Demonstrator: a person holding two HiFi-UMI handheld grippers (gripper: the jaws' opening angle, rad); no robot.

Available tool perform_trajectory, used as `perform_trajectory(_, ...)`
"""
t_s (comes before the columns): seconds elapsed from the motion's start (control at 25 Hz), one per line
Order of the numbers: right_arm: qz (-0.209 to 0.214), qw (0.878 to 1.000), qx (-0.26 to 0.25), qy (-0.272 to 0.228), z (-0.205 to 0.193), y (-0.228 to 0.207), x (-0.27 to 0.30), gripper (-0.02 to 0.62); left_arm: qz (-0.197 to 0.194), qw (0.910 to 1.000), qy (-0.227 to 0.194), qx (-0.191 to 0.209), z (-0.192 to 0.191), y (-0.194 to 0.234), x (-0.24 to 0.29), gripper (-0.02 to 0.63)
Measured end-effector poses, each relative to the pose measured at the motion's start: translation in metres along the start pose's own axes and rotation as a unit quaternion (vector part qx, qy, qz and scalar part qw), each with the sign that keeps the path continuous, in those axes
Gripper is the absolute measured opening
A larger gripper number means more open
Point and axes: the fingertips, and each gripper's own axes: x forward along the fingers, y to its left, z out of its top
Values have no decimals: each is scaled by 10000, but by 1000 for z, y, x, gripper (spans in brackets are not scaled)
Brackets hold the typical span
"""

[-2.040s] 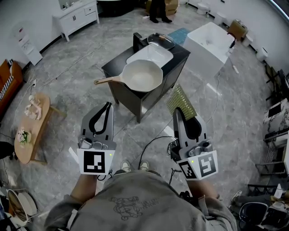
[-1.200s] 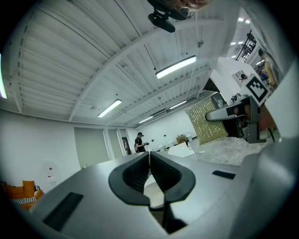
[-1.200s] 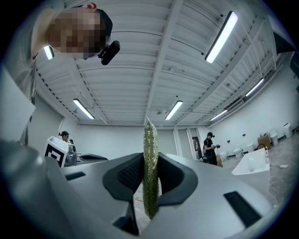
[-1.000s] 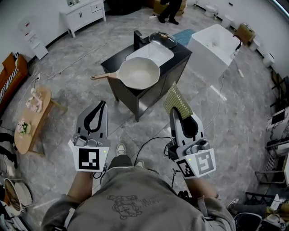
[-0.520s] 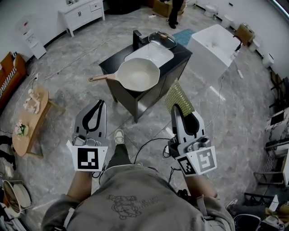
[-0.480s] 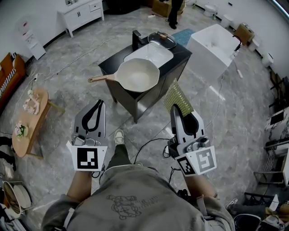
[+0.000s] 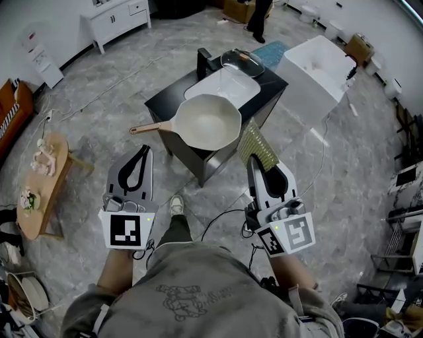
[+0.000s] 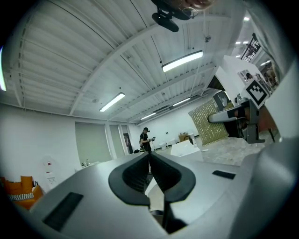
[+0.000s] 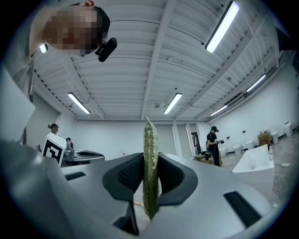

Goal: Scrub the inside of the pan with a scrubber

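Note:
A cream pan (image 7: 210,121) with a long wooden handle (image 7: 151,128) rests on a dark cabinet (image 7: 185,100), its handle pointing left. My right gripper (image 7: 252,156) is shut on a flat green-gold scrubber (image 7: 257,146), which stands on edge between the pads (image 9: 150,168), just short of the cabinet's front right. My left gripper (image 7: 141,151) is shut with nothing in it, its jaws pressed together (image 8: 150,156), a little in front of the pan's handle.
A white tray (image 7: 223,87) and a glass lid (image 7: 242,61) lie behind the pan on the cabinet. A white tub (image 7: 316,67) stands to the right. A low wooden table (image 7: 38,181) is at the left. A person (image 7: 258,14) stands far back. A cable runs over the grey floor.
Both grippers and I have moved toward the cabinet, so the pan now sits closer and lower in the head view. Both grippers stay shut; the scrubber remains in the right one.

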Motion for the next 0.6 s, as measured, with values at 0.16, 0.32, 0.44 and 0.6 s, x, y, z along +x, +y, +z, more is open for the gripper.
perform_trajectory(0.16, 2, 9999, 30, 126, -14, -4, 43, 77, -78, 9999, 122, -23, -17, 27, 34, 25)
perform_trajectory(0.32, -95, 9997, 52, 227, -25, -12, 87, 77, -253, 9995, 201, -44, -30, 51, 71, 25)
perform_trajectory(0.44, -178, 9995, 54, 270, -32, -18, 119, 77, -371, 9990, 239, -49, -40, 71, 98, 25)
perform_trajectory(0.6, -329, 9986, 7, 411, -43, -27, 159, 77, -574, 9979, 279, -82, -55, 94, 136, 25)
